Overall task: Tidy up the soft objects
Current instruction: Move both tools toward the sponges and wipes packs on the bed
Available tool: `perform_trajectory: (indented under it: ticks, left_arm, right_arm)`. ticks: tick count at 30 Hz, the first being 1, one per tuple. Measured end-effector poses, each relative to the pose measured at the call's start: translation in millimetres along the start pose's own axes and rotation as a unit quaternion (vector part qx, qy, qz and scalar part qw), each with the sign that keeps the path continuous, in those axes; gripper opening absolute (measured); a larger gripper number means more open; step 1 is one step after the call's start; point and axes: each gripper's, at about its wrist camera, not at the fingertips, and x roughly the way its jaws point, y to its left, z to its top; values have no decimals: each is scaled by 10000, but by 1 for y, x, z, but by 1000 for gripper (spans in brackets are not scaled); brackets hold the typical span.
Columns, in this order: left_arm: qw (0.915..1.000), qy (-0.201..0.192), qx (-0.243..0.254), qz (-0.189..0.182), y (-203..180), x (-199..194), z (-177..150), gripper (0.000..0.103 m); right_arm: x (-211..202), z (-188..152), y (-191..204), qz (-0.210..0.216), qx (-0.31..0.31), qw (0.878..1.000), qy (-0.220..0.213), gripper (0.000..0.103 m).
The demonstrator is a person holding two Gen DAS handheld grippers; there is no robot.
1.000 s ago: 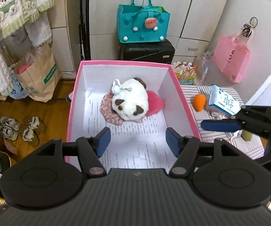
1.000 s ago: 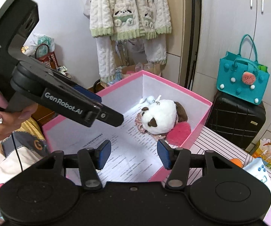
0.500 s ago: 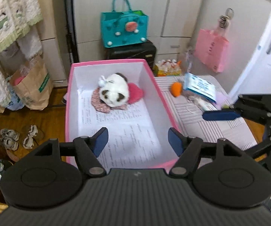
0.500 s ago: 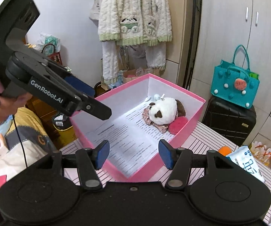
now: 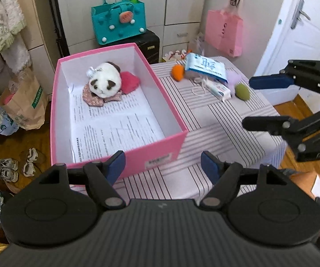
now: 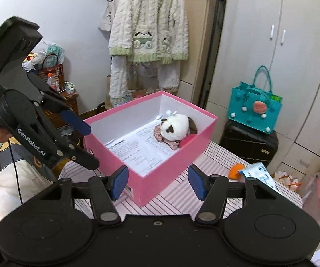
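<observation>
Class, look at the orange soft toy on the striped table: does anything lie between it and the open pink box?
Nothing visible does. Only bare striped table lies between the orange soft toy and the pink box; the blue-and-white packet lies on its far side.

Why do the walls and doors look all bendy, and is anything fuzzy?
Left wrist view: the fisheye lens bends the white door at the edge; the pink bag looks smeared. Right wrist view: the wardrobe doors curve too, but the pink box stays sharp.
</observation>
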Motion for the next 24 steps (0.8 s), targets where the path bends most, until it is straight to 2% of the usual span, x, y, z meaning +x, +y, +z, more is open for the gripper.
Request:
perform_trajectory:
  ticks: [10, 16, 24]
  left_arm:
    - [9997, 45, 213, -118, -23, 1, -19, 78]
    - [9990, 128, 176, -379, -32, 11, -28, 80]
    - [9986, 60, 202, -480, -45, 32, -42, 82]
  right_arm:
    - [-23, -40, 5, -58, 229, 9997, 16, 67]
    - [-30, -63, 6, -62, 392, 9992, -6, 69]
    - [-33, -96, -16, -175, 826, 9964, 49, 71]
